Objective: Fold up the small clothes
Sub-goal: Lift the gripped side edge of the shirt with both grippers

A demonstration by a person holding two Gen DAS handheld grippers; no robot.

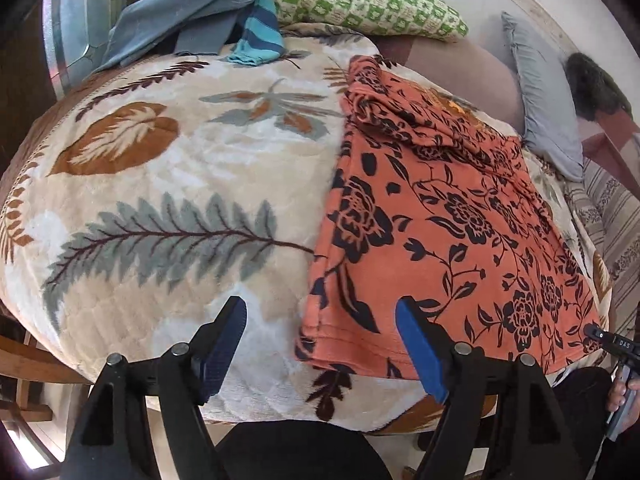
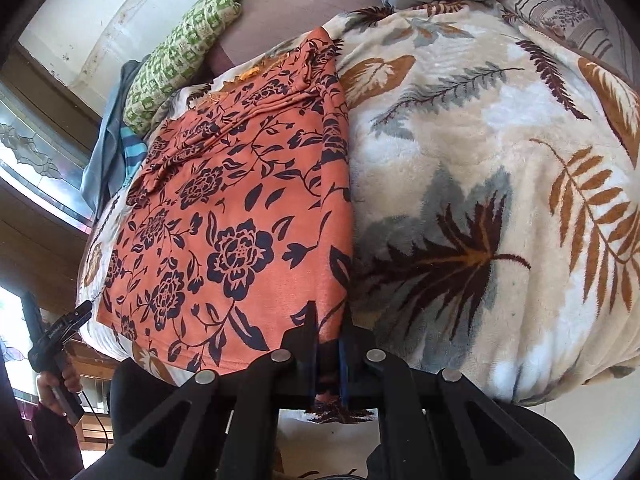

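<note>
We see a bed covered by a cream blanket (image 1: 168,184) printed with brown and grey leaves. On it lies the orange garment (image 1: 452,216) with a dark flower print, folded lengthwise into a long panel that runs from the near edge of the bed toward the far side, its far end bunched in soft creases. Beyond it rest a green checked pillow (image 1: 368,4), a grey-blue cloth (image 1: 180,12) and a striped turquoise piece (image 1: 258,36). A pale grey cushion (image 1: 548,92) sits off to the side. Our left hand-held gripper (image 1: 320,320) hangs with its blue pads apart above the garment's near corner, gripping nothing. Our right hand-held gripper (image 2: 328,340) is clamped on the garment's other near corner at its folded edge.
</note>
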